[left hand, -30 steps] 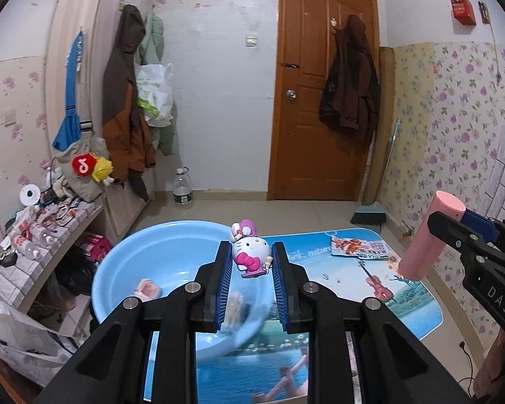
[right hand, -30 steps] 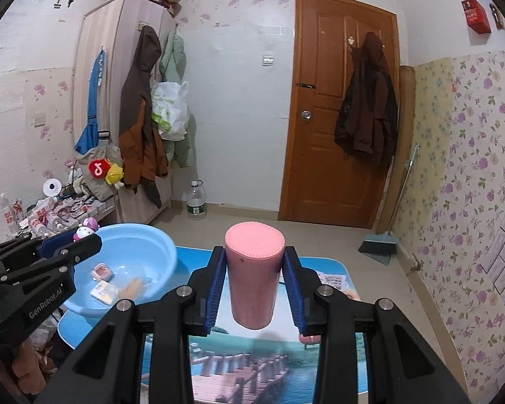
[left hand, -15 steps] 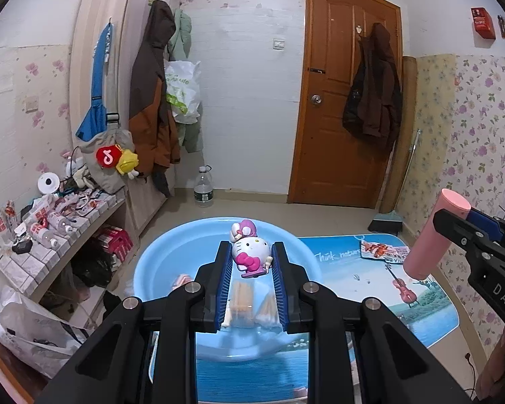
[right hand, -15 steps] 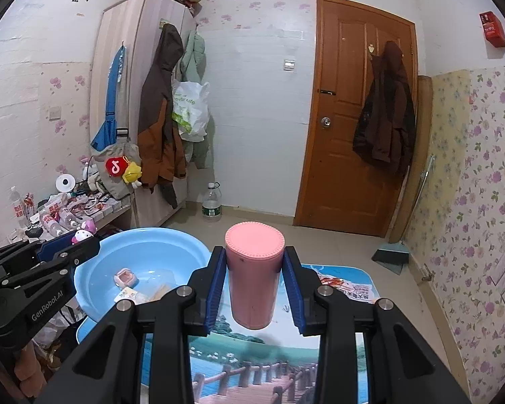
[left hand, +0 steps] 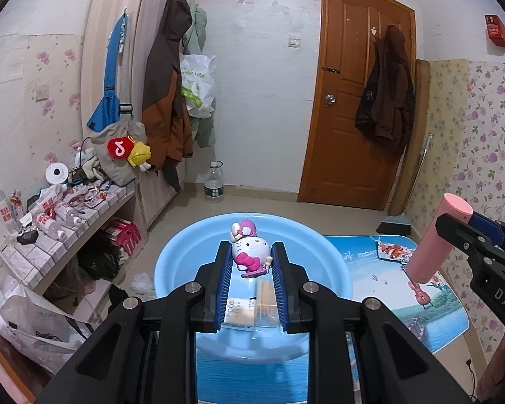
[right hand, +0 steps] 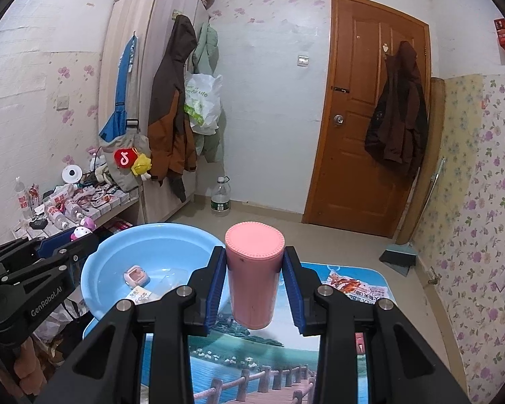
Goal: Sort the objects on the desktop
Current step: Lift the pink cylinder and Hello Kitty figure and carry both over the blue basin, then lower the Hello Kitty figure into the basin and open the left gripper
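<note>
- The desk (right hand: 380,289) with its printed landscape cover lies below both jaws.
- A round light-blue plastic basin (left hand: 330,269) sits on it, directly beneath the left gripper (left hand: 251,262).
- The right gripper (right hand: 254,279) clamps a pink cylindrical cup (right hand: 252,282) between its jaws, right of the basin.
- The left jaws grip a small white-and-pink cat figurine (left hand: 249,252) above the basin.

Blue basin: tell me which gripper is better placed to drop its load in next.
Left. The left gripper holds the Hello Kitty figure over the blue basin; the right gripper, with the pink cylinder, hangs beside it.
</note>
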### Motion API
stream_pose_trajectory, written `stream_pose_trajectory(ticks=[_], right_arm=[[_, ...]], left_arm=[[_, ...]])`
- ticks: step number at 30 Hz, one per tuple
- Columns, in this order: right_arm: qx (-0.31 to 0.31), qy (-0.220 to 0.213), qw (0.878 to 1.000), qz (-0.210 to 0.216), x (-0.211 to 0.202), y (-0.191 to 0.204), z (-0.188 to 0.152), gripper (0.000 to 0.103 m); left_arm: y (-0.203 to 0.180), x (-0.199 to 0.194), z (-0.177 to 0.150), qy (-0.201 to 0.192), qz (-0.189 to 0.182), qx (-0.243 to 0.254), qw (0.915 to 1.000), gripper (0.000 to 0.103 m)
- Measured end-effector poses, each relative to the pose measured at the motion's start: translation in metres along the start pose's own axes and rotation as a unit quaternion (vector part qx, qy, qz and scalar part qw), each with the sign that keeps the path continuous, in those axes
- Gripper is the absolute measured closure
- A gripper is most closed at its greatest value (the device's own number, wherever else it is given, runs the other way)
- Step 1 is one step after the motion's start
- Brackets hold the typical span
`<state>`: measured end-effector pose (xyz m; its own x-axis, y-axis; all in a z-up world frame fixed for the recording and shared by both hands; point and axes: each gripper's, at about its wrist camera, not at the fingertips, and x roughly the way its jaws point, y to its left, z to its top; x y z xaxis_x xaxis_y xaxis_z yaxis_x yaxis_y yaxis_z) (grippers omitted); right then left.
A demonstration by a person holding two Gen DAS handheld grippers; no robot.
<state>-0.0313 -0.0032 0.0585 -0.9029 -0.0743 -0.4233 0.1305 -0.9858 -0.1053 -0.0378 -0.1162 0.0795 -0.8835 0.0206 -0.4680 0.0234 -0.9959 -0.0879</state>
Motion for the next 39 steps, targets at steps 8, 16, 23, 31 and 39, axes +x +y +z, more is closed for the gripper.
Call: stream_pose_trajectory(ticks=[8, 16, 23, 31, 39], right_arm=[[0.006, 0.013, 1.0, 0.015, 0.024, 0.009, -0.002, 0.068], [-0.016, 0.013, 0.999, 0.036, 0.052, 0.039, 0.006, 0.068], [-0.022, 0.03, 0.999, 0.037, 0.082, 0.049, 0.003, 0.068], [-0.032, 0.049, 0.997, 0.041, 0.107, 0.059, -0.01, 0.068], [-0.03, 0.061, 0.997, 0.046, 0.121, 0.062, -0.019, 0.068]], left_arm=[[0.012, 0.014, -0.006, 0.015, 0.008, 0.005, 0.9998, 0.081], [0.027, 0.034, 0.003, 0.02, 0.017, 0.001, 0.9997, 0.081], [0.03, 0.066, -0.004, 0.043, 0.012, -0.001, 0.999, 0.081], [0.032, 0.099, -0.023, 0.077, 0.007, -0.004, 0.997, 0.081], [0.033, 0.112, -0.033, 0.089, 0.006, -0.004, 0.996, 0.081]])
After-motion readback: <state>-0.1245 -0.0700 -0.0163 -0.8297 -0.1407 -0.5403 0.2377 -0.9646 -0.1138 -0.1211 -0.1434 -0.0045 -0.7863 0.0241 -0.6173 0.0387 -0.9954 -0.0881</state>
